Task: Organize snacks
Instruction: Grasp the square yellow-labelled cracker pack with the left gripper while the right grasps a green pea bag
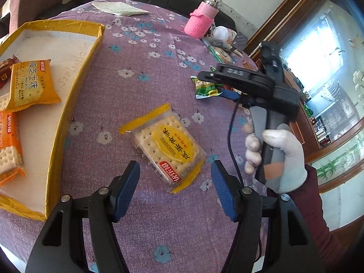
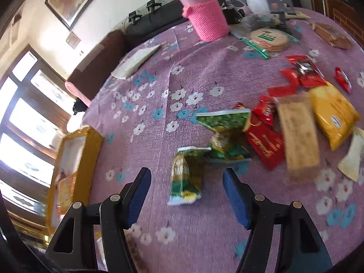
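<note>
A clear, yellow-trimmed cracker packet (image 1: 166, 145) lies flat on the purple flowered cloth, just ahead of my left gripper (image 1: 175, 182). That gripper is open and touches nothing. To its left sits a shallow yellow-edged box (image 1: 77, 86) holding a yellow biscuit packet (image 1: 31, 84) and an orange one (image 1: 10, 145). My right gripper (image 2: 186, 195) hangs open over a small green snack packet (image 2: 186, 177), which lies between the blue pads without touching them. In the left wrist view, a gloved hand (image 1: 279, 157) holds the right gripper (image 1: 211, 86) above that green packet (image 1: 204, 89).
A pile of snacks lies at the right: red packets (image 2: 266, 143), a tan bar (image 2: 298, 136), a yellow bag (image 2: 332, 113) and another green packet (image 2: 224, 122). A pink-sleeved bottle (image 2: 204, 16) and round crackers (image 2: 269, 38) stand at the back, and folded paper (image 1: 120, 9) lies far left.
</note>
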Tool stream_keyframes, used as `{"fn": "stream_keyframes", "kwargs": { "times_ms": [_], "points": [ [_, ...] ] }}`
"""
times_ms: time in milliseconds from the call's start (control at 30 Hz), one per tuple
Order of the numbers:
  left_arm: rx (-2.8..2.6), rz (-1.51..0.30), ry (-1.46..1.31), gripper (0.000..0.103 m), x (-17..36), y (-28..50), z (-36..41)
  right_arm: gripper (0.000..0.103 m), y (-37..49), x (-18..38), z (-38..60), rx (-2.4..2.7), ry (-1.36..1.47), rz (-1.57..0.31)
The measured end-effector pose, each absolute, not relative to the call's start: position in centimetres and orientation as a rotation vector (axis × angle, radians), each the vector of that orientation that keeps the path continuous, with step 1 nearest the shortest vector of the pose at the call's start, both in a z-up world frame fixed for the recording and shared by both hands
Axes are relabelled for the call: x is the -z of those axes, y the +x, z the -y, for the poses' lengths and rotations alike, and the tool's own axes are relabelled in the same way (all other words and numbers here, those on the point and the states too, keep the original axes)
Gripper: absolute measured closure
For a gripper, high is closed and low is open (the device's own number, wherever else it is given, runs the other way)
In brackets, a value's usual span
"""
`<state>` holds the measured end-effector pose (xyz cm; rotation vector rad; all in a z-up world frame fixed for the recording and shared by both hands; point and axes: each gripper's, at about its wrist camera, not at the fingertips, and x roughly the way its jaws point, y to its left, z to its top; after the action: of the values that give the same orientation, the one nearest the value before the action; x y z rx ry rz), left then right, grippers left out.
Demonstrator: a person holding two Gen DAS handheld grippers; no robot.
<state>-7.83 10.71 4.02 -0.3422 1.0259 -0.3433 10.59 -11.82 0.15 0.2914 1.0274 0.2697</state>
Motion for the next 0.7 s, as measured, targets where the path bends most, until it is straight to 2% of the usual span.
{"fn": "stream_keyframes", "kwargs": {
  "times_ms": [67, 133, 167, 200, 600, 700],
  "points": [
    [0.336, -1.031, -0.329, 0.039, -3.8, -7.6, -10.5, 0.037, 11.0, 0.4, 11.1, -0.260, 0.265, -1.028],
    [0.328, -1.038, -0.324, 0.039, -3.4, -7.3, -10.3, 0.046, 10.8, 0.6, 10.9, -0.239, 0.253, -1.005],
    [0.323, -1.042, -0.323, 0.039, -3.2, -7.1, -10.1, 0.067, 10.7, 0.6, 10.8, -0.243, 0.248, -0.996],
    [0.319, -1.046, -0.320, 0.039, -3.0, -6.9, -10.1, 0.071, 10.7, 0.8, 10.8, -0.251, 0.246, -1.000],
    [0.247, -1.043, -0.229, 0.039, -1.4, -4.0, -7.4, 0.072, 7.2, -0.6, 13.7, -0.324, 0.344, -0.904],
    [0.231, -1.040, -0.187, 0.032, -1.2, -3.1, -6.5, 0.072, 6.3, -1.2, 14.0, -0.335, 0.347, -0.868]
  ]
}}
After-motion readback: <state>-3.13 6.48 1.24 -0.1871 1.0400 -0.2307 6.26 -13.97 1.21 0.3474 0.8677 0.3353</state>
